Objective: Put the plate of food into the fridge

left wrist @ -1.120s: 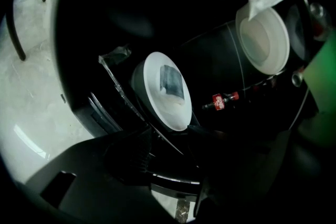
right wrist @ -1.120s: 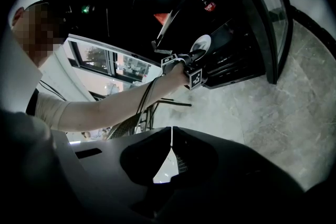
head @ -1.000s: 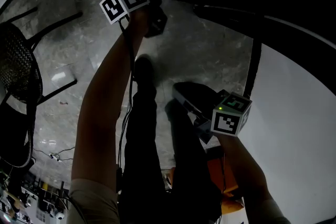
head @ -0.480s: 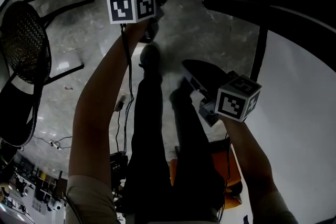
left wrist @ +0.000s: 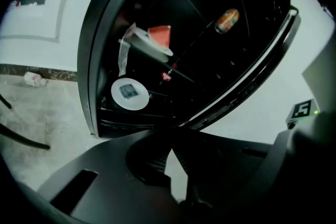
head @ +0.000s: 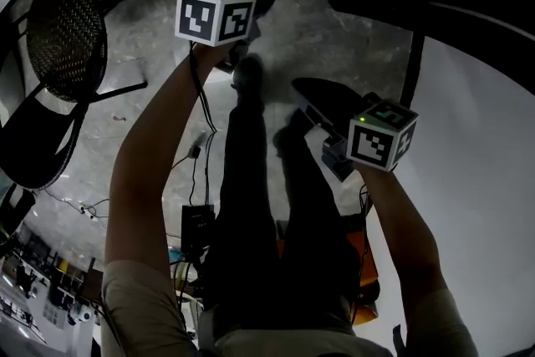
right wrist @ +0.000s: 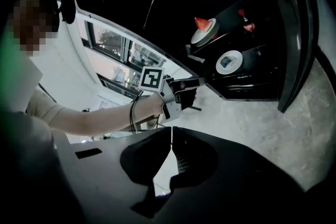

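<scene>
Left tongs [left wrist: 171, 149]: shut tip to tip after just closing, with nothing between them; held in the air in front of the open fridge.
Right tongs [right wrist: 171, 136]: tips pressed together and empty, held up beside the left pair and facing the same opening.
Black fridge [left wrist: 88, 65]: door [right wrist: 294, 34] swung wide, interior dark.
White plate with a red wedge of food [left wrist: 148, 44]: resting on a shelf inside the fridge, well apart from both tongs.
Round white disc with a dark square centre [left wrist: 129, 93]: 1 level below the plate, near the front edge.
Orange can [left wrist: 227, 19]: on a higher shelf, to the right of the plate in the left gripper view.
Grey marbled floor [head: 334, 38]: beneath the person's dark-trousered legs [head: 251, 205].
Black mesh chair [head: 67, 29]: standing on the floor, left of the left arm.
</scene>
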`<state>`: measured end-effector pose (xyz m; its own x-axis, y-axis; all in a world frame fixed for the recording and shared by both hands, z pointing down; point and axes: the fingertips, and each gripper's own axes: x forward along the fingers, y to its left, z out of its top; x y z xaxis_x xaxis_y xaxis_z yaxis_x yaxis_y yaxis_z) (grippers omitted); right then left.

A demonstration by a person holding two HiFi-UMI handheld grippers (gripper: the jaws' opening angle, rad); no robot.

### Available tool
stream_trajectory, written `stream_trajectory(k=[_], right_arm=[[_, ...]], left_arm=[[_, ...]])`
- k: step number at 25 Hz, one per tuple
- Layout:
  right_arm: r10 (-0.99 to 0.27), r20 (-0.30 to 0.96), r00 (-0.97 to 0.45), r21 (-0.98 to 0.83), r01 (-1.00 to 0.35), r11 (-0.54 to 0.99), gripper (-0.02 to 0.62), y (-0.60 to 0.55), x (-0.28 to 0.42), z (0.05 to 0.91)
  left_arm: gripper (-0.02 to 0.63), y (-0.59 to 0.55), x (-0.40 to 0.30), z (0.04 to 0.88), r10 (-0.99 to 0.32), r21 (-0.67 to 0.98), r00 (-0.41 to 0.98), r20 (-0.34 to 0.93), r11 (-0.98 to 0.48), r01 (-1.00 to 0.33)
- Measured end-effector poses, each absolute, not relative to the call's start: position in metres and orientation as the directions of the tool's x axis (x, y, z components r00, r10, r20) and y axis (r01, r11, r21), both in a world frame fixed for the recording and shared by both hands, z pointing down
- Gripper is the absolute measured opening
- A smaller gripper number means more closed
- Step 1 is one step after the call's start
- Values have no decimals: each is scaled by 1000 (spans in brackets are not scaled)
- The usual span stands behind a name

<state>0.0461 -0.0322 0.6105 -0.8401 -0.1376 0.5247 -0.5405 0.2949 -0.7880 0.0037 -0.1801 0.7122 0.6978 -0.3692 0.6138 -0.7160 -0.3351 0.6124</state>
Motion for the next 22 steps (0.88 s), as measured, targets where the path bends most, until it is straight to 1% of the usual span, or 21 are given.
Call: stream_trajectory(k=[4, 7, 11, 16, 20, 22], right_arm=[[-51, 591, -805, -722, -556, 412, 25, -18, 37, 595], [5, 630, -776, -668, -539, 513, 25, -3, 28, 575], [30, 672, -740, -593, -513, 621, 25, 16, 15, 552], [7, 695, -719, -560, -535, 633, 25, 23, 5, 530], [-41, 688, -725, -561, -567, 603, 25, 24, 2, 502], [-67, 690, -721, -553, -584, 594, 25, 22, 1, 489]], left_arm=[[11, -176, -4, 681, -380, 581, 691, 614, -374, -722], [11, -166, -6, 661, -360, 579, 700, 616, -395, -713], [11, -148, -20, 640, -323, 541, 689, 649, -441, -716], [11, -146, -44, 608, -371, 490, 662, 652, -460, -740], [11, -138, -63, 574, -416, 514, 666, 619, -426, -744], [11, -133, -74, 555, -430, 496, 659, 617, -438, -750]])
